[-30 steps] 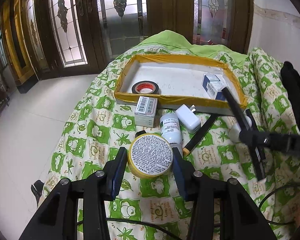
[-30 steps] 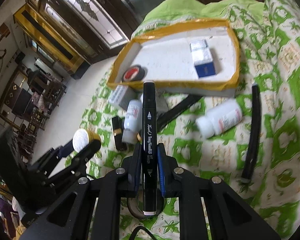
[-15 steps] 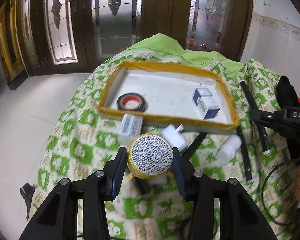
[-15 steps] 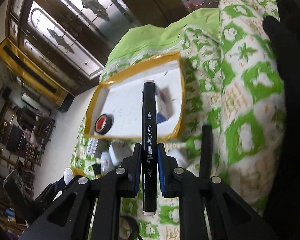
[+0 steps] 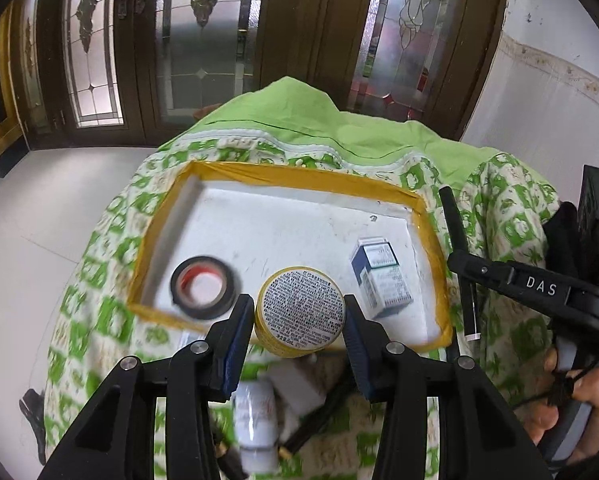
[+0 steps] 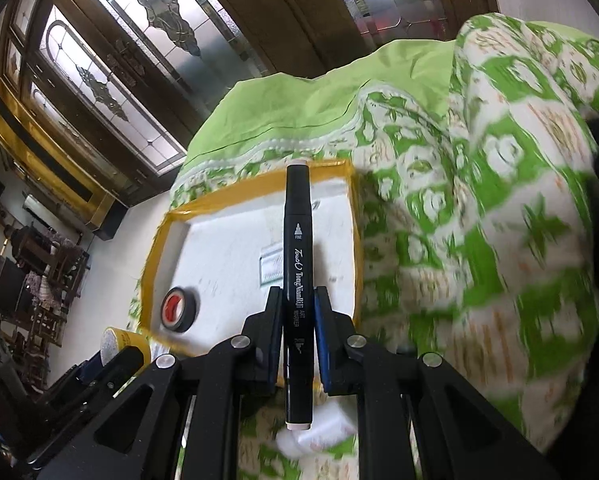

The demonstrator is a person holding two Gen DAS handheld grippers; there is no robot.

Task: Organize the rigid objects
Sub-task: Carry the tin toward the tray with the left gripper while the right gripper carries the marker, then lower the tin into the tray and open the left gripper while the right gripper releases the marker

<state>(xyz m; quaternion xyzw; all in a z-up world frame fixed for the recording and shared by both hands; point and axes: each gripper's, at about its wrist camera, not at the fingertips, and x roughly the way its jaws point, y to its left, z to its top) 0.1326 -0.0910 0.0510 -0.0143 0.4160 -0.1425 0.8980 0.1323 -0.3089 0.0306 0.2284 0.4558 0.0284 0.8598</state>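
While the yellow tin (image 5: 299, 312) sits pinched between the two pads of the left gripper (image 5: 299, 316), printed base facing the camera, it's hanging right over the near edge of the white tray (image 5: 283, 220) with the yellow taped rim. So that gripper is clamped on the tin, not closed all the way.

Right gripper (image 6: 297, 320) is squeezed tight on a black marker (image 6: 297, 248), which runs lengthwise between the fingers and sticks out past the tips, over the right side of the tray. In the left wrist view you can see the same marker poking down by the tray's right rim.

Inside the tray: a roll of black tape (image 5: 203, 286) with a red core at the near left, and a small blue and white box (image 5: 381, 276) on the right.

Just short of the tray, a white bottle (image 5: 255, 420) lies on the green patterned cloth (image 5: 91, 280), pretty blurry. A hand (image 5: 571, 408) grips the right tool's handle.
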